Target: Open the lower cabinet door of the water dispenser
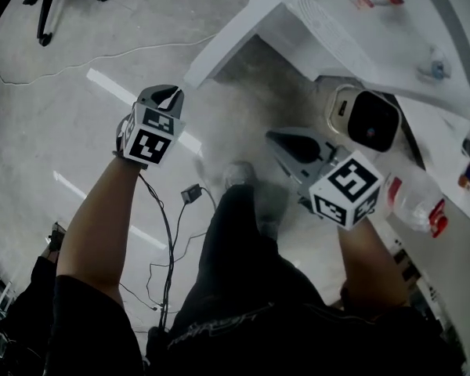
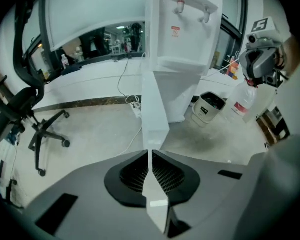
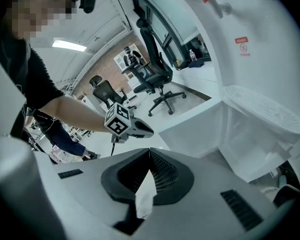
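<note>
With left tongs (image 2: 150, 153) and right tongs (image 3: 149, 156) closed empty, the white plastic cabinet door (image 2: 154, 104) ahead seems light and rigid: grip its free edge.

You're standing in an office. Swivel chairs (image 3: 157, 74) on castors are parked off to one side. A long white tabletop (image 2: 90, 76) runs under a dark glazed panel (image 2: 105, 41), and a cable (image 2: 123, 79) hangs from it to the pale polished floor (image 1: 78, 116). A white water dispenser (image 2: 185, 34) stands ahead, with a waste bin (image 2: 208, 108) just beside it. A strip light (image 3: 69, 45) glows overhead, and there's a brick wall (image 3: 97, 76) farther back.
</note>
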`<state>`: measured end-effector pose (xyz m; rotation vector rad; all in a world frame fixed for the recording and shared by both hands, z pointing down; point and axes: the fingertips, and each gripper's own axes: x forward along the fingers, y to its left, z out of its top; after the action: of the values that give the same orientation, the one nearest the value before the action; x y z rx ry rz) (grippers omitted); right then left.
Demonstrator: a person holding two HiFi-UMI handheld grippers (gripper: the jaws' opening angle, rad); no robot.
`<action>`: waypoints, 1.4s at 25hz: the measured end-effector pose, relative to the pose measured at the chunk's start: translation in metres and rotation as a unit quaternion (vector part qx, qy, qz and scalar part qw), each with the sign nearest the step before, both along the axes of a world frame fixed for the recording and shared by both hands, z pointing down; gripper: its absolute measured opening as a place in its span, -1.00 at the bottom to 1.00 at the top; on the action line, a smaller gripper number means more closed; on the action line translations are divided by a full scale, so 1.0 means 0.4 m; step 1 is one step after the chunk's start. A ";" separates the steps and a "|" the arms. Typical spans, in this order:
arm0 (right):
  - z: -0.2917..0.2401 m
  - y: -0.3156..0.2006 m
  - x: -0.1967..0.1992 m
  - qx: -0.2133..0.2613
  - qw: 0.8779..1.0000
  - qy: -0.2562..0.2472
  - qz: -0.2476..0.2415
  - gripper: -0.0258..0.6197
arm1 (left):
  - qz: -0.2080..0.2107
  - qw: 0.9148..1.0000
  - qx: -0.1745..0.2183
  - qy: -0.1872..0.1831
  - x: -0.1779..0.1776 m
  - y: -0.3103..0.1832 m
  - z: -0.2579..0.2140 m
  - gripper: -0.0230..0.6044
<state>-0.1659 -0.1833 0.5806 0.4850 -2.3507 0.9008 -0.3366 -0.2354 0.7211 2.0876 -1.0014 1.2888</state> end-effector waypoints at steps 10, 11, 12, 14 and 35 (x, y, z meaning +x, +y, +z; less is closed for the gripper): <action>-0.241 0.054 0.171 0.100 0.994 -0.006 0.033 -0.88 | -0.119 0.975 0.034 0.183 0.161 0.197 -0.353 -0.93; -0.274 0.073 0.185 0.103 0.994 -0.012 0.034 -0.88 | -0.128 0.968 0.037 0.211 0.195 0.217 -0.406 -0.93; -0.309 0.095 0.199 0.108 0.993 -0.015 0.035 -0.88 | -0.138 0.959 0.037 0.243 0.232 0.240 -0.461 -0.93; -0.389 0.152 0.229 0.121 0.992 -0.016 0.039 -0.88 | -0.153 0.940 0.032 0.302 0.306 0.297 -0.578 -0.93; -1.404 0.736 0.392 0.249 0.948 -0.199 0.007 -0.88 | -0.028 0.868 0.252 0.427 0.679 0.845 -1.756 -0.93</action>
<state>-0.0093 0.1113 0.0190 0.5554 -2.9650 0.4210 -0.0648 0.1026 0.0186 2.5748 -0.9969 -0.0462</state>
